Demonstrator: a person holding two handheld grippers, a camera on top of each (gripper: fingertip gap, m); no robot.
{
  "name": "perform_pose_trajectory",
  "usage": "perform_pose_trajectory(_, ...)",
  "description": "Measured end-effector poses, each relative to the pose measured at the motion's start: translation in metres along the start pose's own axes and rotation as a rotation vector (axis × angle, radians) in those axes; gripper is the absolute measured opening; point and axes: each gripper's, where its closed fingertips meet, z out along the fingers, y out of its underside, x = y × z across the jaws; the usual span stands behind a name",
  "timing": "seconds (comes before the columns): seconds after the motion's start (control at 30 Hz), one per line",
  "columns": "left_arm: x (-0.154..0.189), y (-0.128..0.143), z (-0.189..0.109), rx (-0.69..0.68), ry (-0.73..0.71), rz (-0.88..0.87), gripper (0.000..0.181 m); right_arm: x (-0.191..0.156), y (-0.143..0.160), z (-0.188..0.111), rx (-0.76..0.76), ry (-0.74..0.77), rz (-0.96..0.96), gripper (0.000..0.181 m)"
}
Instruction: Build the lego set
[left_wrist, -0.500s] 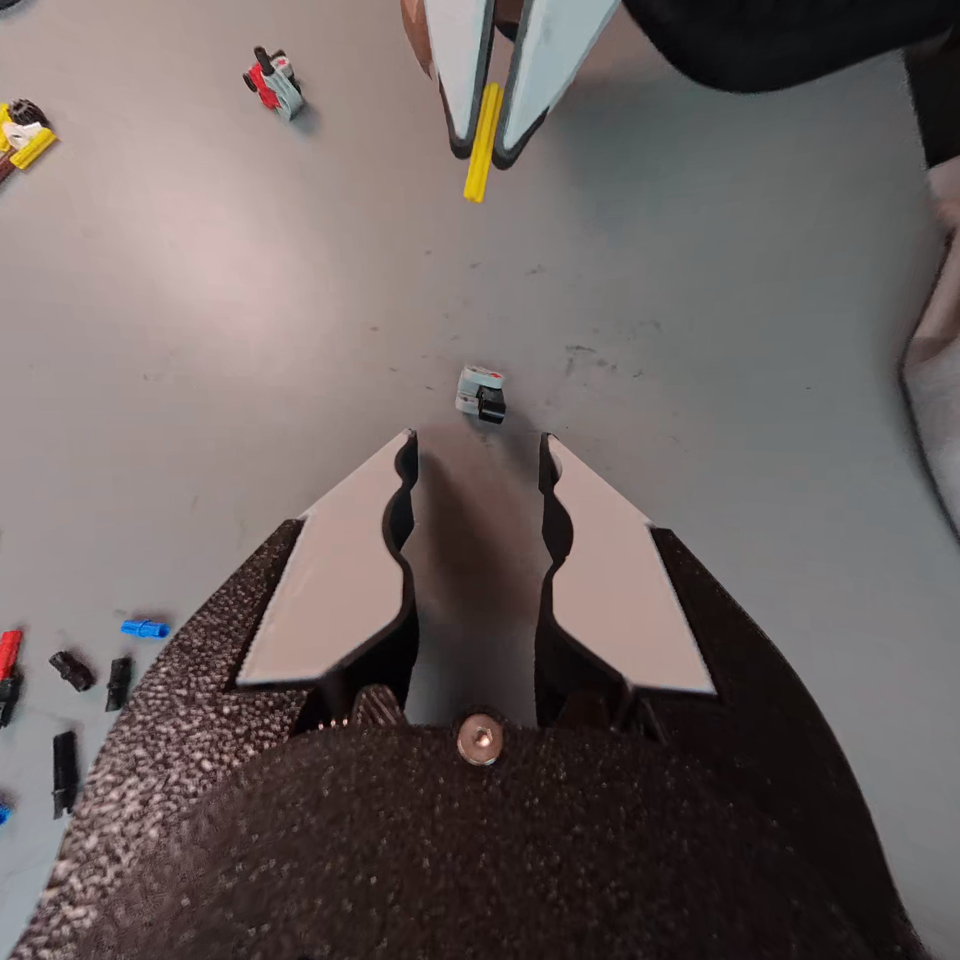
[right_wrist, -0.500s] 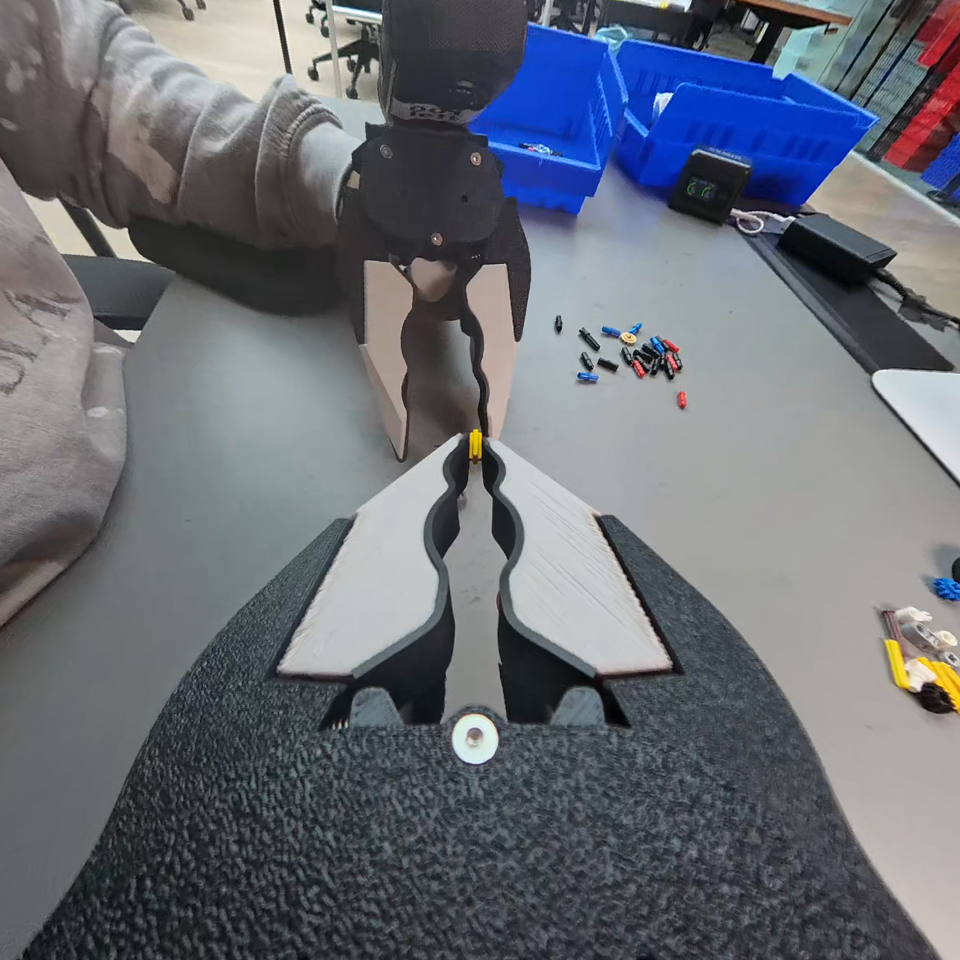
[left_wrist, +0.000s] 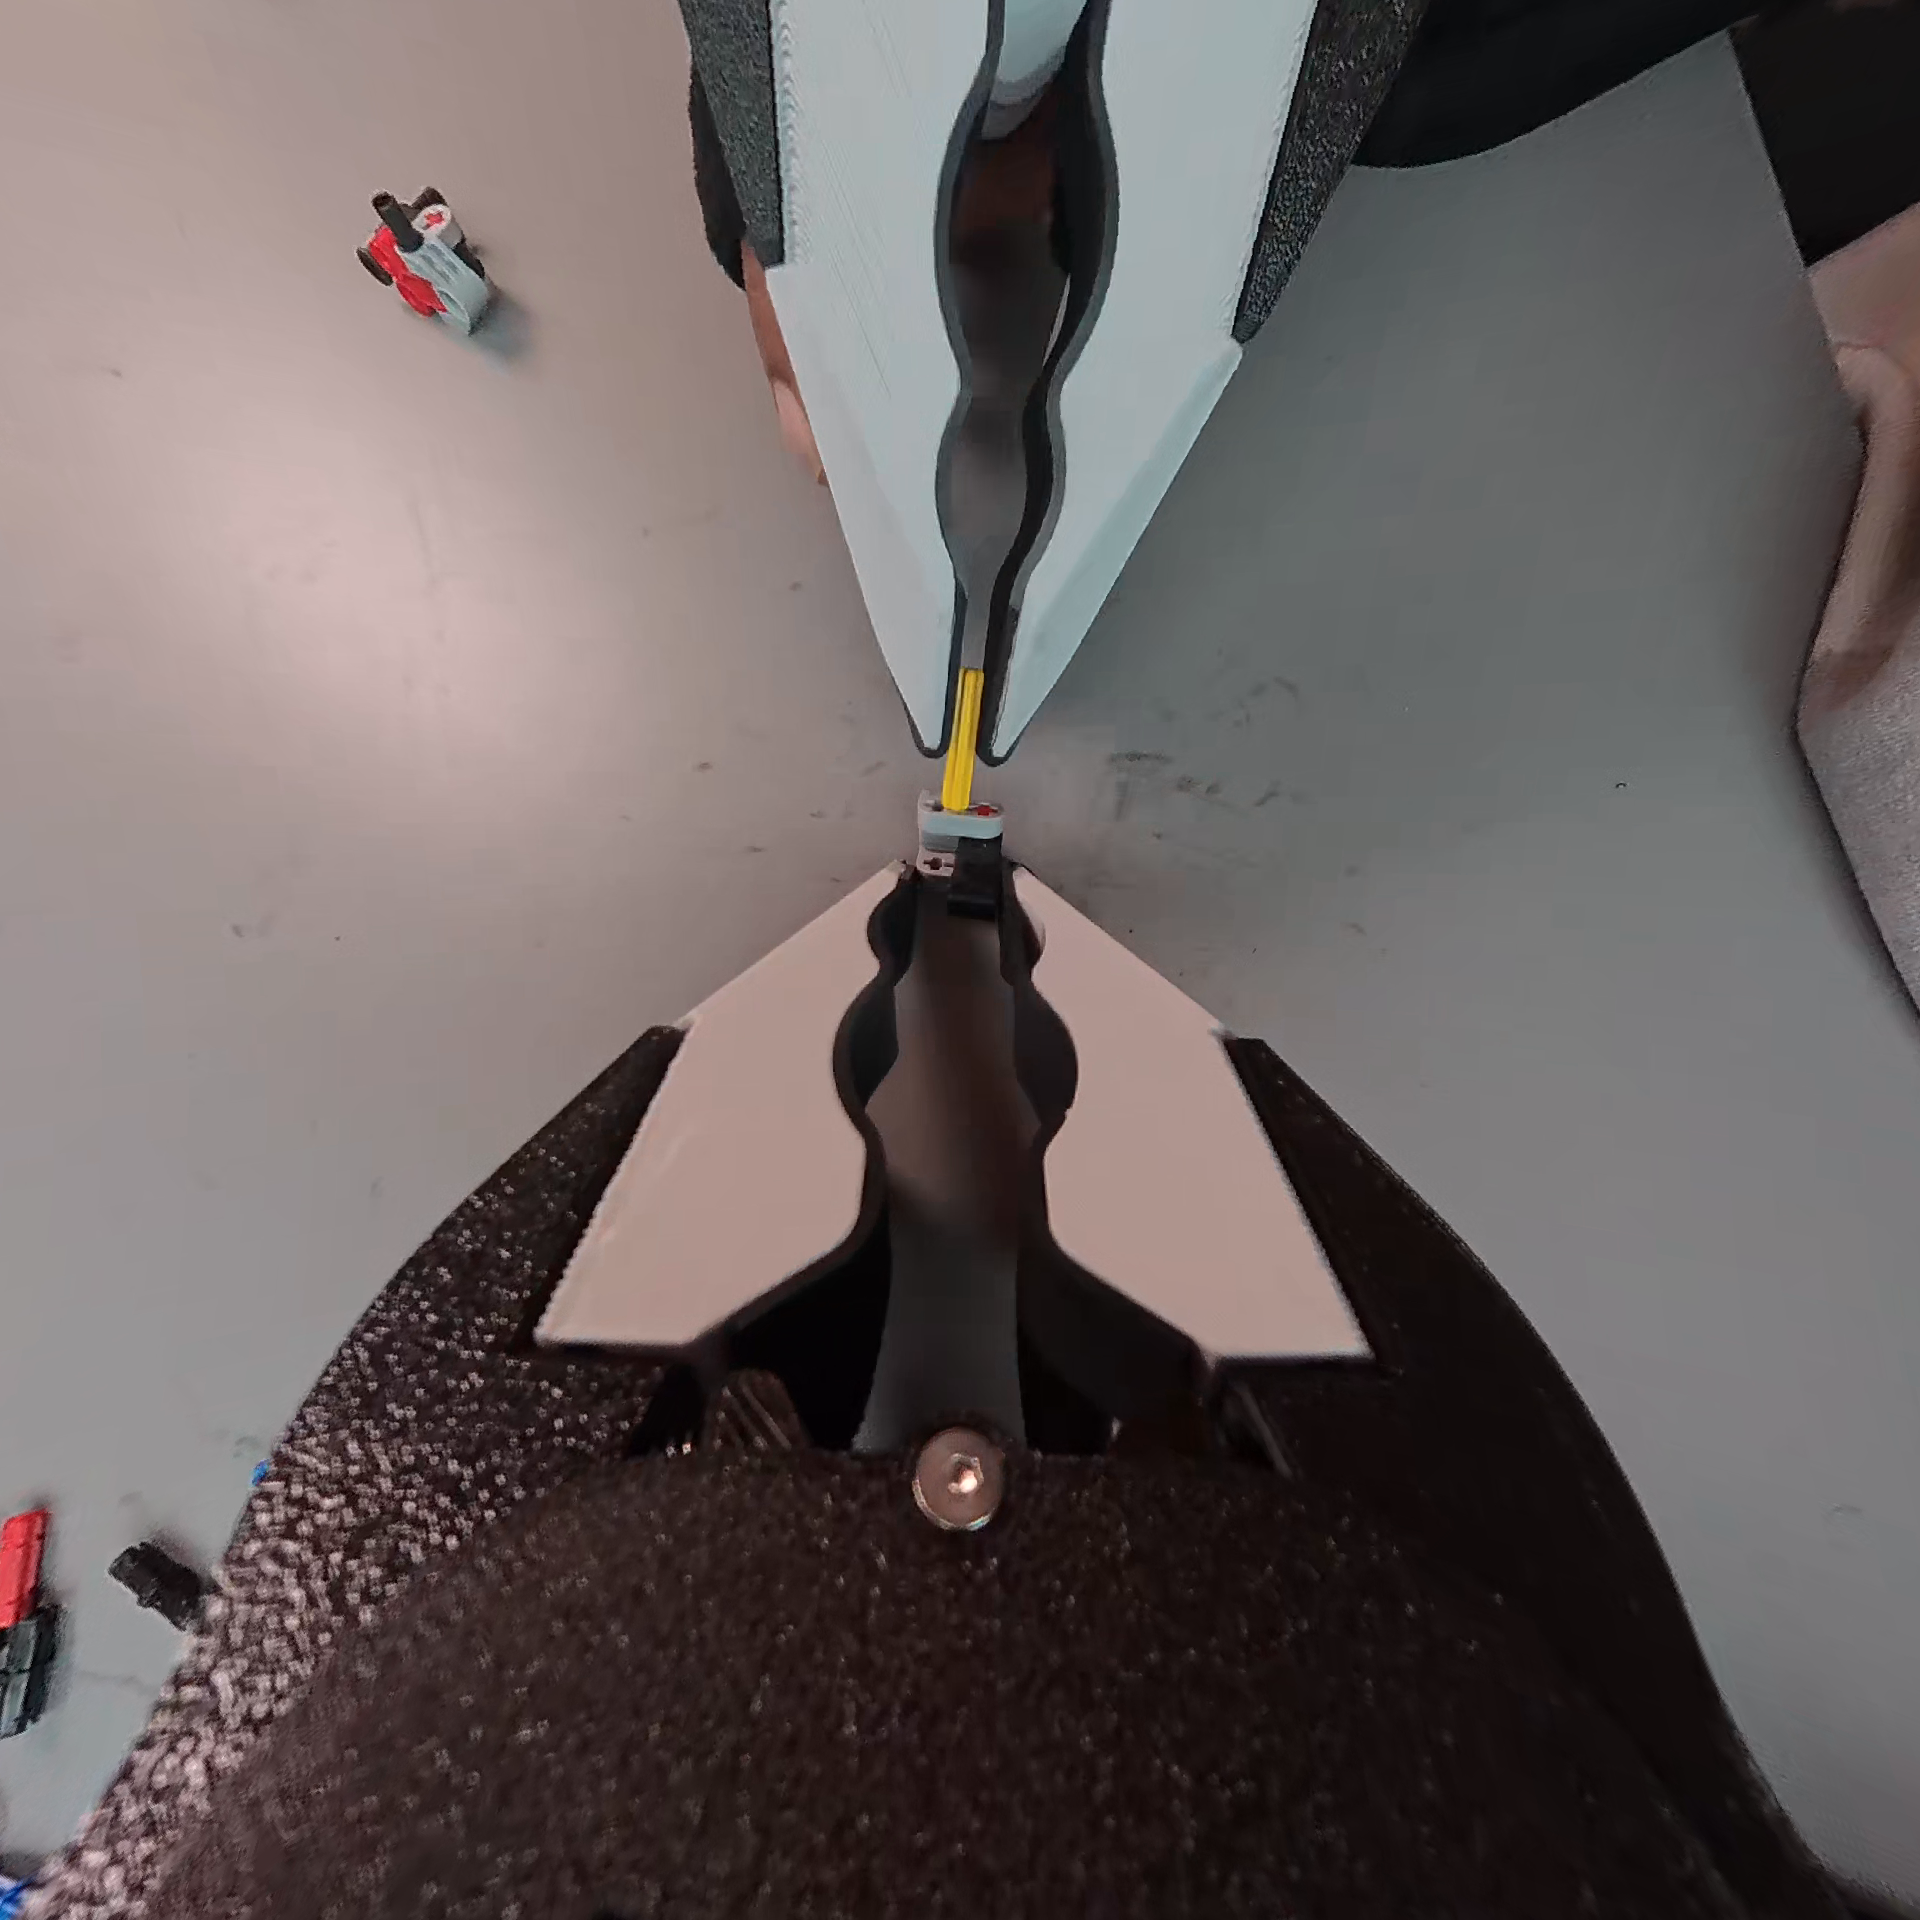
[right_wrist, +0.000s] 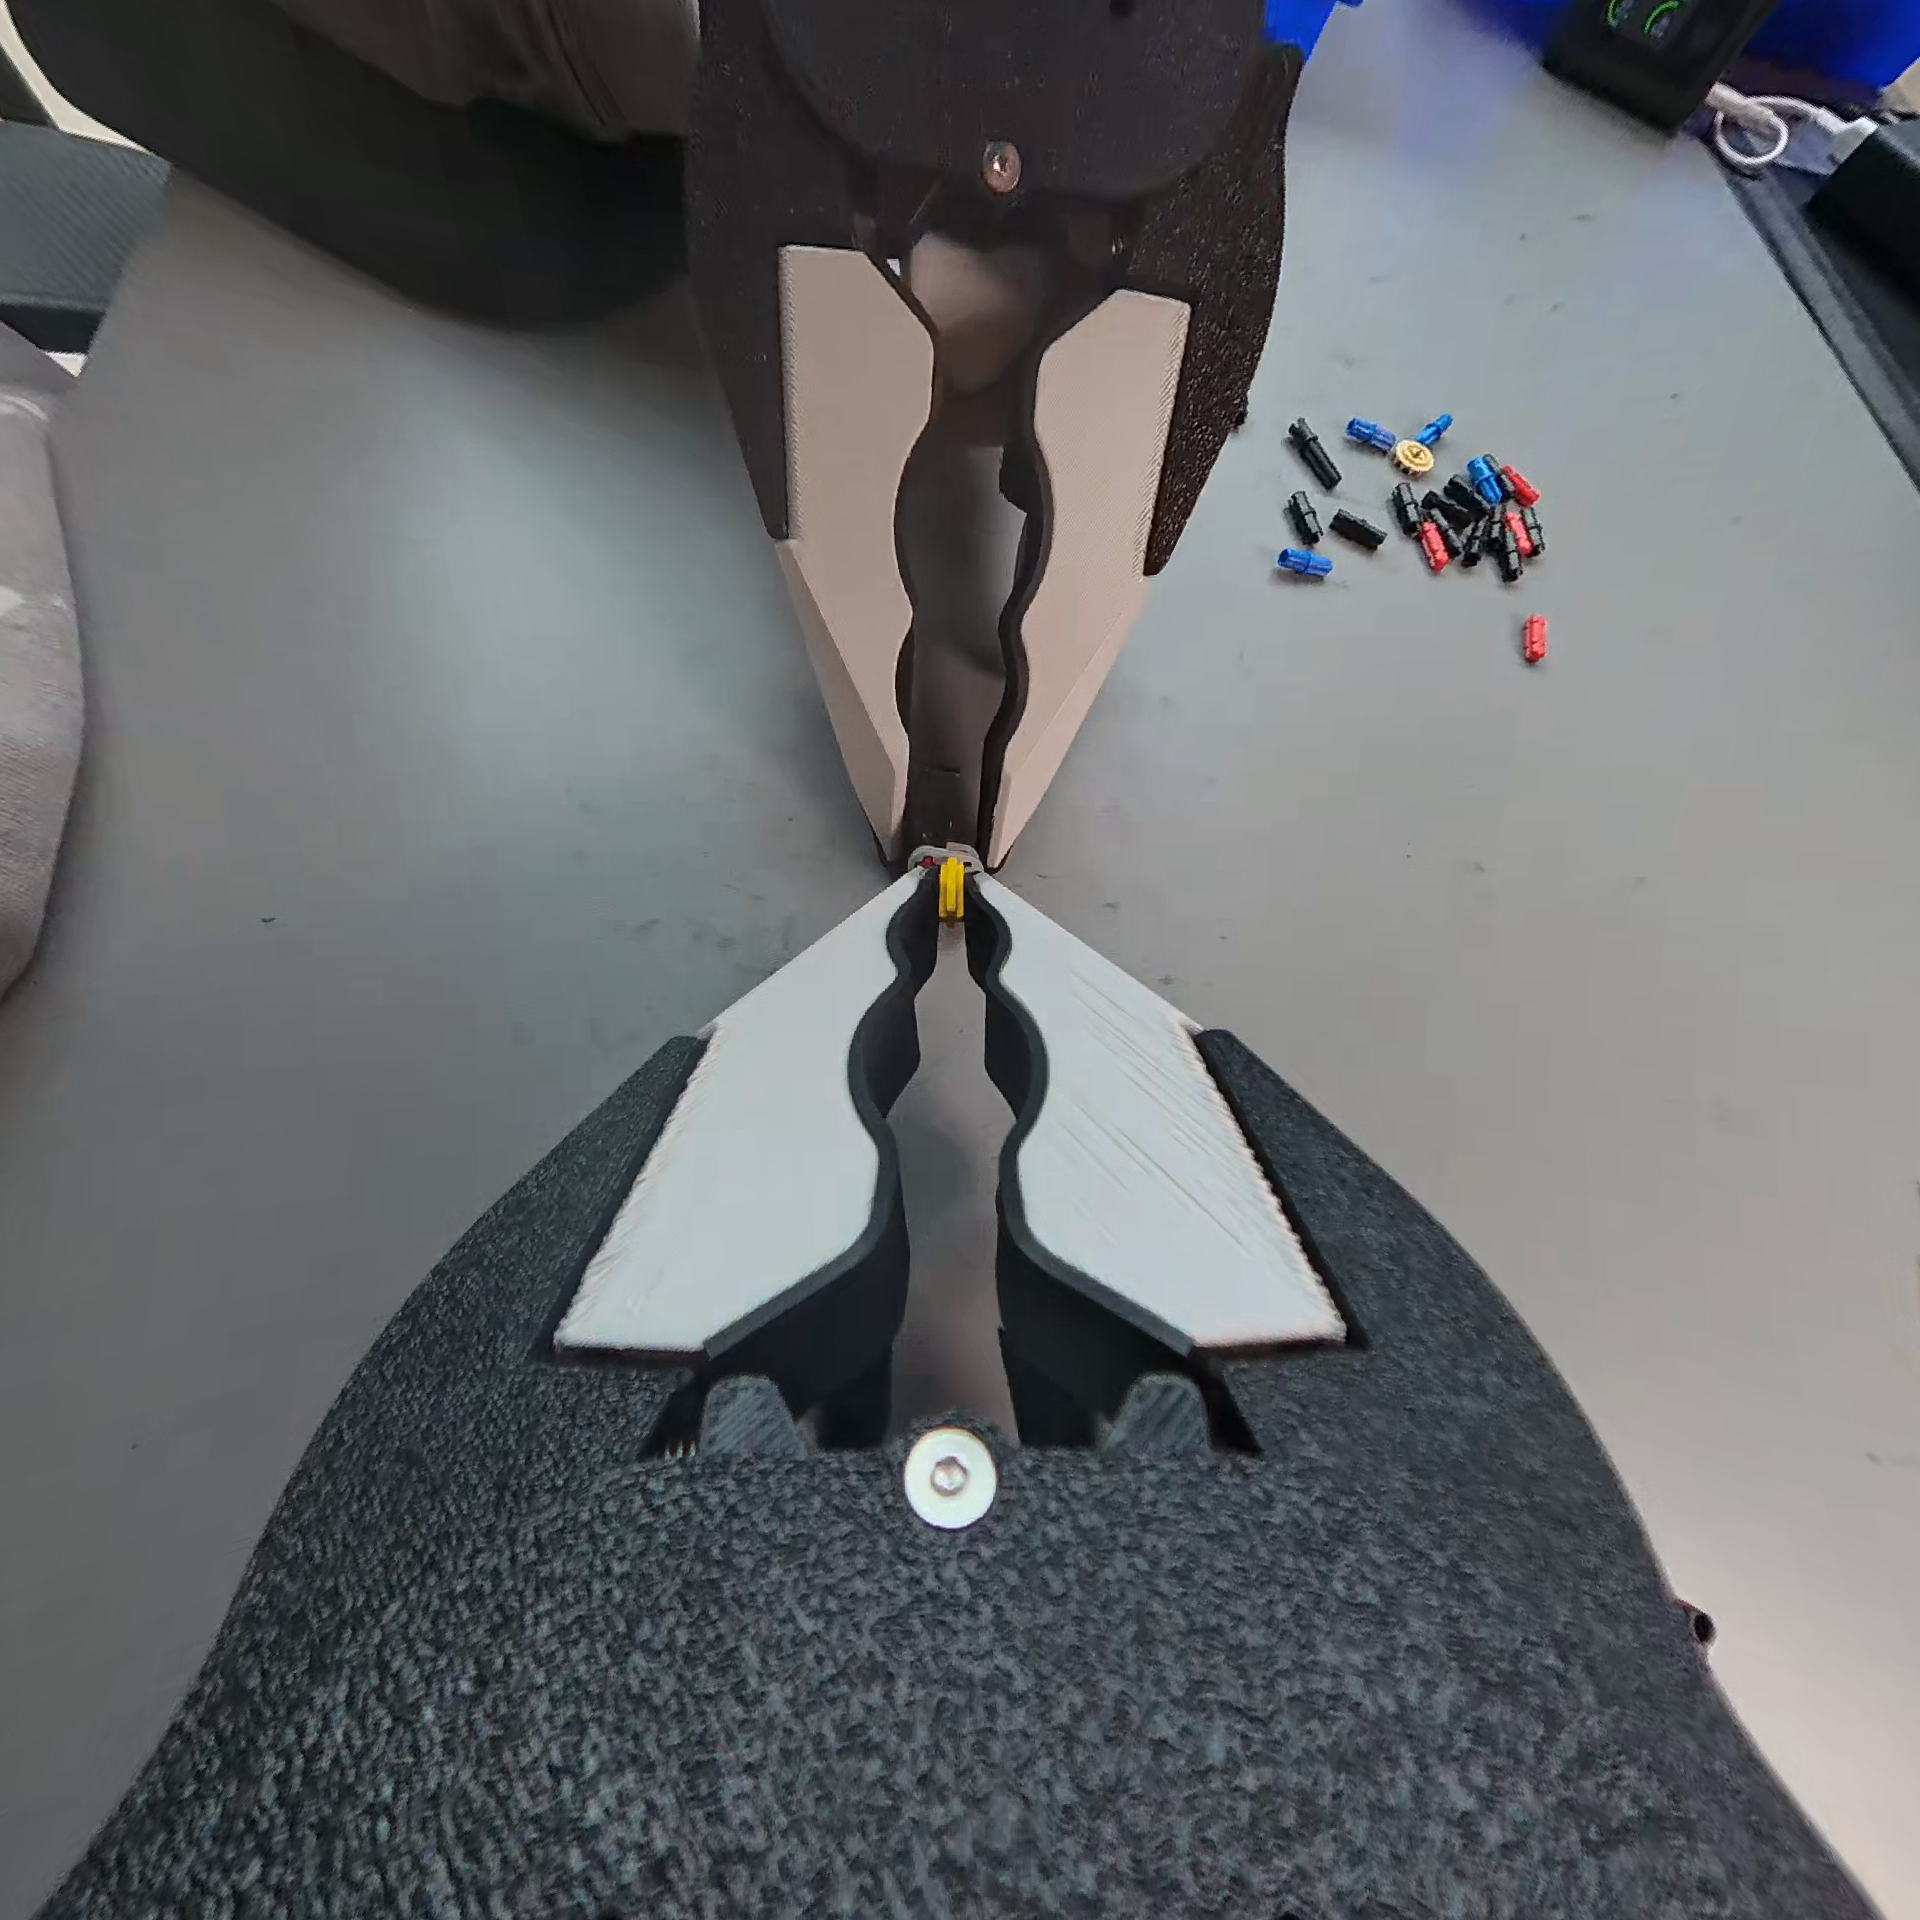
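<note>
Surface (right_wrist: 416, 727): grey, loose small pins (right_wrist: 1444, 509) far right.
Left hand-held gripper (left_wrist: 958, 878): clenched around the small grey-and-black piece (left_wrist: 961, 831).
Right hand-held gripper (right_wrist: 948, 902): grasping the yellow rod (right_wrist: 949, 896), its tip touching that piece.

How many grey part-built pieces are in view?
2. One grey piece sits in the left tongs, meeting the yellow rod; the other lies loose on the table, far left. More may be hidden.

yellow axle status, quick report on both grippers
Right gripper shut on yellow axle, tip at grey connector piece. Left gripper shut on grey connector piece. Nothing in the way.
</note>
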Motion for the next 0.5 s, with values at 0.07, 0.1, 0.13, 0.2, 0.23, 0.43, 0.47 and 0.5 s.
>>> perform_pose_trajectory(0.07,0.003,-0.001,0.000,0.004,0.008,-0.007,0.015,0.000,0.002,-0.001,-0.016,-0.002,0.003,0.003)
perform_pose_trajectory(0.1,0.003,-0.001,0.000,0.001,0.007,-0.006,0.015,0.000,0.003,-0.001,-0.019,-0.002,-0.003,0.003)
perform_pose_trajectory(0.13,0.004,-0.001,0.000,0.000,0.007,-0.002,0.015,-0.001,0.002,-0.001,-0.016,-0.008,0.000,0.003)
perform_pose_trajectory(0.2,0.006,-0.001,0.001,0.002,0.001,0.005,0.015,-0.003,0.002,-0.001,-0.012,-0.014,0.006,0.003)
perform_pose_trajectory(0.23,0.006,-0.002,0.001,0.004,-0.004,0.008,0.015,-0.002,0.003,-0.001,-0.021,-0.012,0.004,0.003)
perform_pose_trajectory(0.43,0.008,-0.011,-0.003,0.064,0.000,-0.017,0.015,-0.005,0.008,-0.003,-0.043,-0.035,0.003,0.003)
perform_pose_trajectory(0.47,0.008,-0.013,-0.004,0.072,-0.002,-0.019,0.015,-0.006,0.009,-0.002,-0.044,-0.035,-0.001,0.003)
perform_pose_trajectory(0.5,0.008,-0.014,-0.004,0.077,-0.004,-0.018,0.015,-0.008,0.011,-0.001,-0.052,-0.044,-0.003,0.003)
